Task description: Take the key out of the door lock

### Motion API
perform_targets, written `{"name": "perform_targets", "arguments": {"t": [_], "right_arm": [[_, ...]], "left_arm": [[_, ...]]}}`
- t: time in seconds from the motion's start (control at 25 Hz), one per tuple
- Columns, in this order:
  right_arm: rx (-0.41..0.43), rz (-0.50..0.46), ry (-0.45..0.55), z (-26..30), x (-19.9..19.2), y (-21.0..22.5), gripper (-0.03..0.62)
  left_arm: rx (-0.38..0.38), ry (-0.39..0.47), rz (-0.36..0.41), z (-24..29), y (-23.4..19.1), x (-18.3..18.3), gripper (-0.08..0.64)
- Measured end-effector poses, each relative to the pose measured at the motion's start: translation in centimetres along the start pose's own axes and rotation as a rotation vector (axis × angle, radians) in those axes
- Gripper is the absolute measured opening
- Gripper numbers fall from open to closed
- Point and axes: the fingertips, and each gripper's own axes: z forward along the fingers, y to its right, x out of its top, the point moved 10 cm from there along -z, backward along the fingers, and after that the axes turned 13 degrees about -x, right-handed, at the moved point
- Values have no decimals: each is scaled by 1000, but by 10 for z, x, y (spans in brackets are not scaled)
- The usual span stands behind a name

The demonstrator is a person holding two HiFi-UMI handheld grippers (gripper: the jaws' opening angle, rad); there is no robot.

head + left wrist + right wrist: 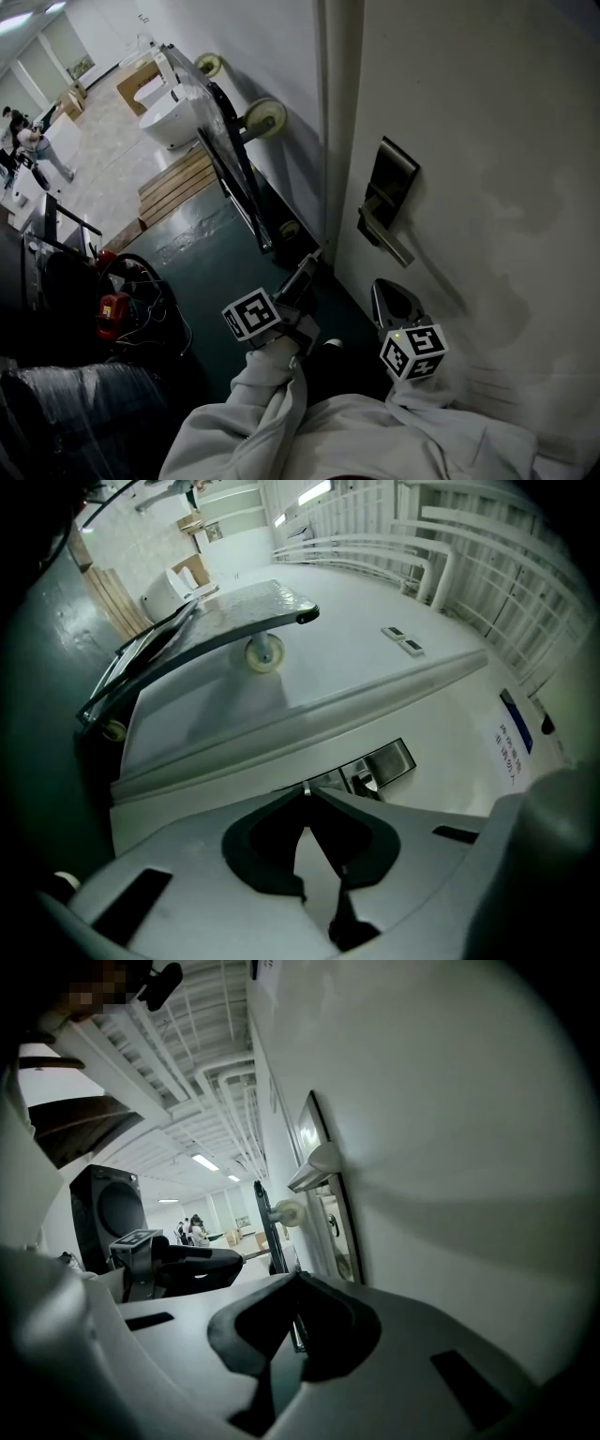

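From the head view we see the white flat-panel door (487, 141) with its dark, rectangular brushed-metal lock plate (392, 178) and a silver lever handle (386, 236) at the plate's lower end. The left gripper (305, 272) sits below and to the left of the lock plate and the right gripper (392, 298) just below the lever, both apart from the plate. The key should sit in that plate, but we cannot make it out here. In the left gripper view the grey claw is pinched tip to tip with nothing in it, and the lock plate shows just beyond the tips, nearly face on. A blue-lettered label (511, 742) on the door, off to one side of the plate, appears only in this view. In the right gripper view the claw is likewise drawn together and empty. Here we see the lock plate edge-on, with a small dark shape (331, 1226) below the lever that may be the key, though it is too small to be sure. This view alone shows how far the lever stands off the door. We judge the key to be light, stiff, small and smooth, so it can slip. We think the hold belongs on its flat bow, pinched across the faces and drawn straight out of the plate, since a sideways pull could bind it.
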Motion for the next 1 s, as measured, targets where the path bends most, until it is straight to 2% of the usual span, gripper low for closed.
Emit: {"name": "perform_targets", "arguments": {"t": [0.16,0.48,0.68,0.84,1.0], "right_arm": [[23,-10,-5,5,1,-8,43],[79,-38,-13,15,2,-24,43],[118,-58,-20,23,4,-35,43],[144,-74,-22,28,3,-43,43],[165,-82,-24,33,4,-49,43]], "left_arm": [[35,2,93,-15,2,10,26],[136,4,333,-51,10,24,26],[210,-32,520,-66,23,30,26],[239,-31,581,-79,26,30,26],[297,-49,679,-89,30,26,26]]}}
